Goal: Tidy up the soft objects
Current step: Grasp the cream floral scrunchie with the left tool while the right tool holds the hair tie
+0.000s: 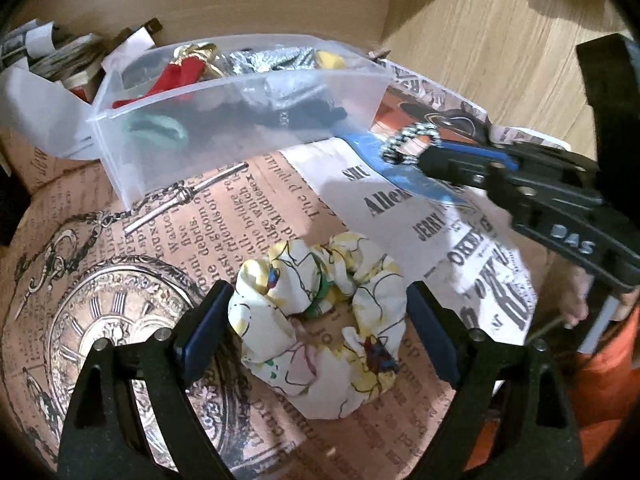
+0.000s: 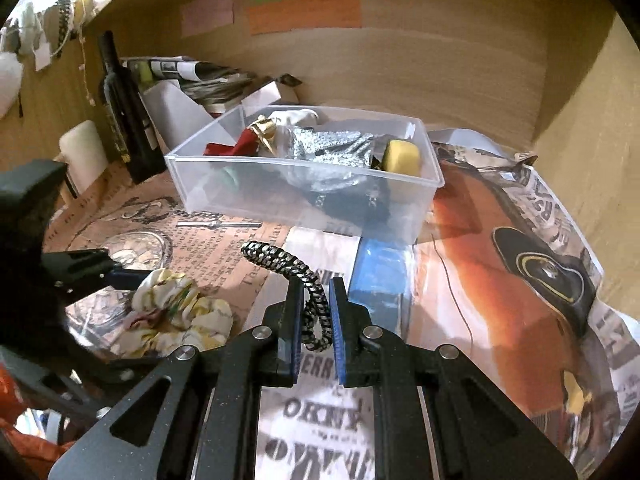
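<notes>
Warm, dim indoor light, heavy fisheye warp

Both views curve hard at the edges, with black corners. The right tongs (image 1: pixel 416 160) are motion-blurred in the left view and cast a soft shadow on the tabletop (image 1: pixel 400 196); the clear plastic bin (image 2: pixel 304 176) shows mild glare.

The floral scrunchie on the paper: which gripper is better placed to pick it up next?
Left. The left gripper is open with its fingers on both sides of the floral scrunchie. The right gripper is already shut on the braided hair tie.
</notes>
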`<move>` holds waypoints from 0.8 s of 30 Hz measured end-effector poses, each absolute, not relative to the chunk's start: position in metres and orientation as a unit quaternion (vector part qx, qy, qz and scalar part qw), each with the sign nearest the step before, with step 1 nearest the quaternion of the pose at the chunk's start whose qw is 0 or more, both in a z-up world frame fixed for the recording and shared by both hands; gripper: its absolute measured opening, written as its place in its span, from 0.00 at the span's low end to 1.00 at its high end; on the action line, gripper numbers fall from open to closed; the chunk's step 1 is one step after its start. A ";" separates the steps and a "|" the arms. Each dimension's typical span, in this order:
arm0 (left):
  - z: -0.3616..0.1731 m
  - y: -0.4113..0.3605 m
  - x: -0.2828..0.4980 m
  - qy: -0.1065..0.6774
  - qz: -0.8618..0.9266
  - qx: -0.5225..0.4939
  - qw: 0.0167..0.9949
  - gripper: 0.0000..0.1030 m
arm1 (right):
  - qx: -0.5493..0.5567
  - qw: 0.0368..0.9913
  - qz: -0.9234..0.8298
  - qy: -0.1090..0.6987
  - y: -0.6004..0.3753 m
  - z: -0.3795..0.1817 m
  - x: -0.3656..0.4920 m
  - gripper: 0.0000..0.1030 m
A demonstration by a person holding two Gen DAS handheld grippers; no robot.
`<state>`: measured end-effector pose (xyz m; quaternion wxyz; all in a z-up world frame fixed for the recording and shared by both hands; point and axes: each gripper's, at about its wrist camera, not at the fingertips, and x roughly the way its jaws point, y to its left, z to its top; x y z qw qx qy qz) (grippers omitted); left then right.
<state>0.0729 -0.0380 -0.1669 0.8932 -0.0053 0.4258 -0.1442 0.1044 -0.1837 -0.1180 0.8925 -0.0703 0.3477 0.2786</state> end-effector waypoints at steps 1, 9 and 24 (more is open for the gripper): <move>-0.167 -0.039 0.072 0.422 -0.138 -0.001 0.896 0.75 | -0.069 0.893 0.279 0.346 -0.185 -0.118 0.102 0.11; -0.166 -0.033 0.075 0.408 -0.125 -0.003 0.905 0.23 | -0.053 0.896 0.284 0.338 -0.188 -0.115 0.094 0.11; -0.122 -0.013 0.089 0.358 -0.114 -0.036 0.926 0.16 | -0.036 0.907 0.293 0.299 -0.182 -0.087 0.106 0.11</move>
